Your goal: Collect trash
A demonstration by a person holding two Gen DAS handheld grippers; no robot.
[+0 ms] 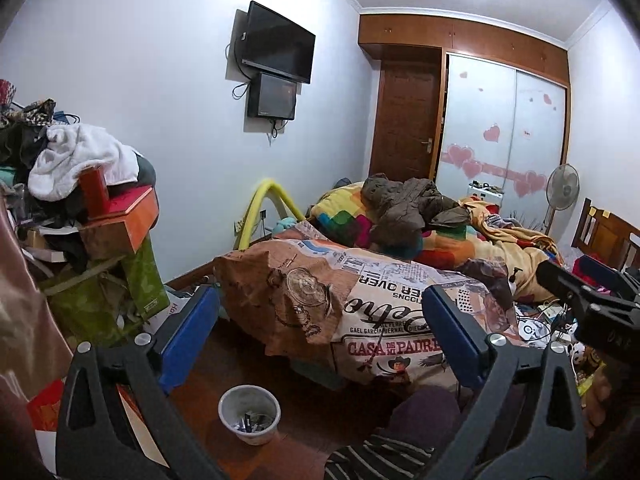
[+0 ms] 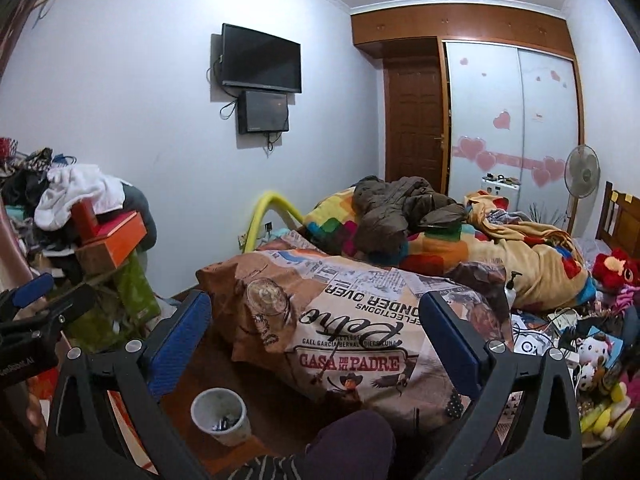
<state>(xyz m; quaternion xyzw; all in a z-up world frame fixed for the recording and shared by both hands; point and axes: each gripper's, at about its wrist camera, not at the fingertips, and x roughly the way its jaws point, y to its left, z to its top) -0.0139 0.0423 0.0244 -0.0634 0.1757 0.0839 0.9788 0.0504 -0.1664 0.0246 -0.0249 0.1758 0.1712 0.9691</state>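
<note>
1. The left gripper [image 1: 320, 336] is spread wide with nothing between its blue pads; the right gripper [image 2: 316, 340] beside it is likewise released and empty.
2. Just below and between the left gripper's fingers, a white bin [image 1: 249, 414] stands on the wooden floor, dark trash [image 1: 250, 424] in its bottom.
3. Near the bin, lower right, a knee [image 2: 356, 428] shows.
4. Ahead lies a bed [image 1: 384, 296] under a printed cover.
5. Further off, a brown jacket [image 1: 408, 204] rests on it.
6. Far left, a clothes pile [image 1: 76, 168].
</note>
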